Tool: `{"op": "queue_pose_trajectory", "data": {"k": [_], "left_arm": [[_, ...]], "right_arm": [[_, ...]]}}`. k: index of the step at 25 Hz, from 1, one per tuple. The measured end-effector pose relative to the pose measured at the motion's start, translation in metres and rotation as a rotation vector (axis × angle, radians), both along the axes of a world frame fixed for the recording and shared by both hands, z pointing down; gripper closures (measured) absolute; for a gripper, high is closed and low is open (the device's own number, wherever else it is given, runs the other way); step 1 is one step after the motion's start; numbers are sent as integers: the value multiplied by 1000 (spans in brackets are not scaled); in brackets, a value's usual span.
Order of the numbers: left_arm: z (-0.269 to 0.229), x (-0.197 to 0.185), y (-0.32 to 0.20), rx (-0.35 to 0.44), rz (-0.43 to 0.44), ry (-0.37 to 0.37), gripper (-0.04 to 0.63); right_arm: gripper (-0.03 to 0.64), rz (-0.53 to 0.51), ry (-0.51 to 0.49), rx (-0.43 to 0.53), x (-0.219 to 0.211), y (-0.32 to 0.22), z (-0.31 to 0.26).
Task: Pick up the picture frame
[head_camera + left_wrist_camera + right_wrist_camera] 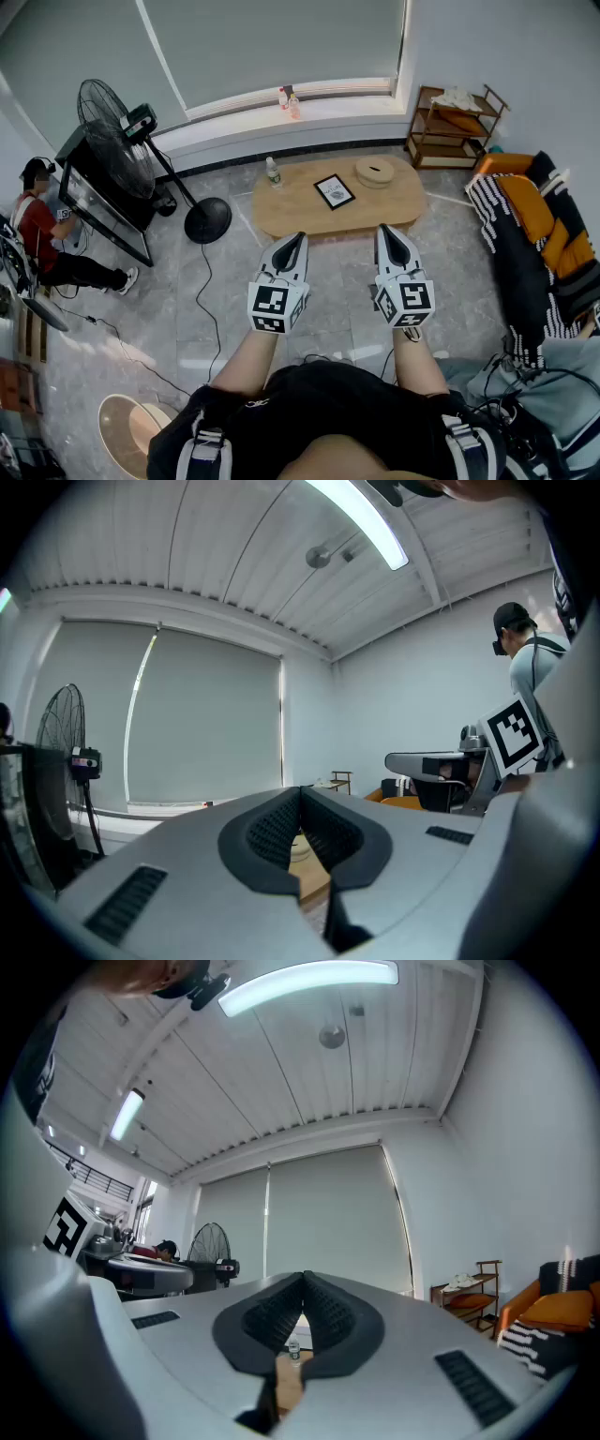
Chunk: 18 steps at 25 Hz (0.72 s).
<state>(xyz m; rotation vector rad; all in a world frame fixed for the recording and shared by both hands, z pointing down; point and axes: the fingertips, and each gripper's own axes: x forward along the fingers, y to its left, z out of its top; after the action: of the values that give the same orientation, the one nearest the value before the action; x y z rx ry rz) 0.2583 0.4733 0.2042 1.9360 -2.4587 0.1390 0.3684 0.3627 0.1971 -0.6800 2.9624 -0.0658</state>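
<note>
Since the left gripper (297, 238) and right gripper (387, 232) are both closed up and empty, they'd just shove the frame (335, 191) unless opened first. It sits on the table (281, 214) at 12 o'clock, well off.

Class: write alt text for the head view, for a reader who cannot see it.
The left tool and right tool, both shut and empty, point toward a low wooden table bearing a picture frame, a bottle and a round container.
</note>
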Motion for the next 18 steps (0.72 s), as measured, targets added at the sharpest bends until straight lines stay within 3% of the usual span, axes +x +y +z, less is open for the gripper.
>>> {"op": "queue_pose_trajectory", "data": {"k": [18], "left_arm": [[-8, -62, 49, 24, -58, 24, 574]], "right_arm": [[601, -18, 15, 19, -71, 43, -10]]}}
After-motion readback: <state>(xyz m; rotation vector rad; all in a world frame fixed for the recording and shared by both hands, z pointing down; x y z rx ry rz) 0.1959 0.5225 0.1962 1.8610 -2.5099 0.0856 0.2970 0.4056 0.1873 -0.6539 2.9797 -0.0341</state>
